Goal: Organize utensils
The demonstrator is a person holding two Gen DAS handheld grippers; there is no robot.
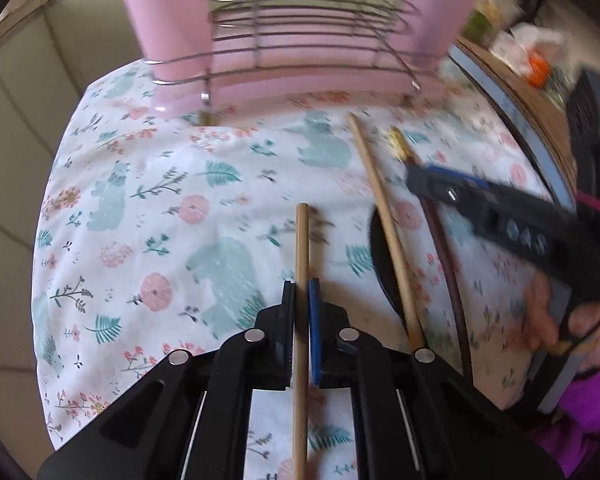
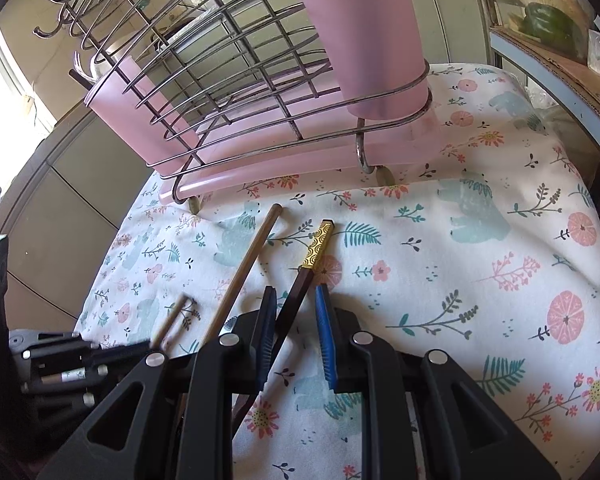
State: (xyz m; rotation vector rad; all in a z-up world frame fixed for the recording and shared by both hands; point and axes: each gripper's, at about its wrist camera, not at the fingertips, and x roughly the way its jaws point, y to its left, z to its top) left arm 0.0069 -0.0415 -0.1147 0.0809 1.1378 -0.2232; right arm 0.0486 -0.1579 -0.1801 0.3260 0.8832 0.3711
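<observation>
My left gripper point(image 1: 301, 288) is shut on a light wooden stick point(image 1: 302, 248) that points forward over the floral cloth point(image 1: 160, 200). A second wooden stick point(image 1: 384, 220) and a dark chopstick with a gold end point(image 1: 396, 140) lie to the right. My right gripper point(image 2: 296, 300) is open, its jaws on either side of the dark gold-ended chopstick point(image 2: 300, 280), which lies on the cloth. The long wooden stick point(image 2: 248, 264) lies just left of it. The wire rack point(image 2: 228, 80) with pink holders point(image 2: 364, 40) stands behind. The right gripper also shows in the left wrist view point(image 1: 420, 180), blurred.
A black round object point(image 1: 384, 268) lies under the second stick. A cardboard box edge point(image 2: 560, 60) with a green pepper point(image 2: 548, 24) is at the right. The cloth ends at the left over a tiled surface point(image 1: 16, 120). My left gripper body shows at the lower left of the right wrist view point(image 2: 60, 360).
</observation>
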